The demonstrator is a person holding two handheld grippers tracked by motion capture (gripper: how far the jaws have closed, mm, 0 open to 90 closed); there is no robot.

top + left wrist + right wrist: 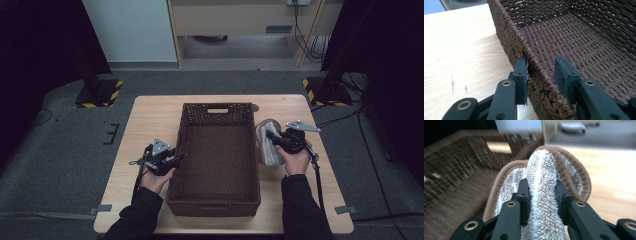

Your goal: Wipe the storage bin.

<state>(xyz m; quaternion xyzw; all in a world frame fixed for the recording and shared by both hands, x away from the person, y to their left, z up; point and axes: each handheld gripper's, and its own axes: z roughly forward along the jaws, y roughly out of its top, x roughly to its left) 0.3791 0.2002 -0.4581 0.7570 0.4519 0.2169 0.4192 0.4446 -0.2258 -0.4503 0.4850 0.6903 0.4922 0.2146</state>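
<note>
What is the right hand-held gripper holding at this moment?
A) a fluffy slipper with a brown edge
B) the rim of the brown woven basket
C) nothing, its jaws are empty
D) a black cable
A: in the right gripper view the right hand-held gripper pinches the fluffy slipper, beside the basket.

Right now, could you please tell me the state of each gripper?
Left gripper: open, straddling the basket rim; one pad touches the wall, the other stands clear.
Right gripper: shut on the fleecy slipper, beside the basket.
</note>
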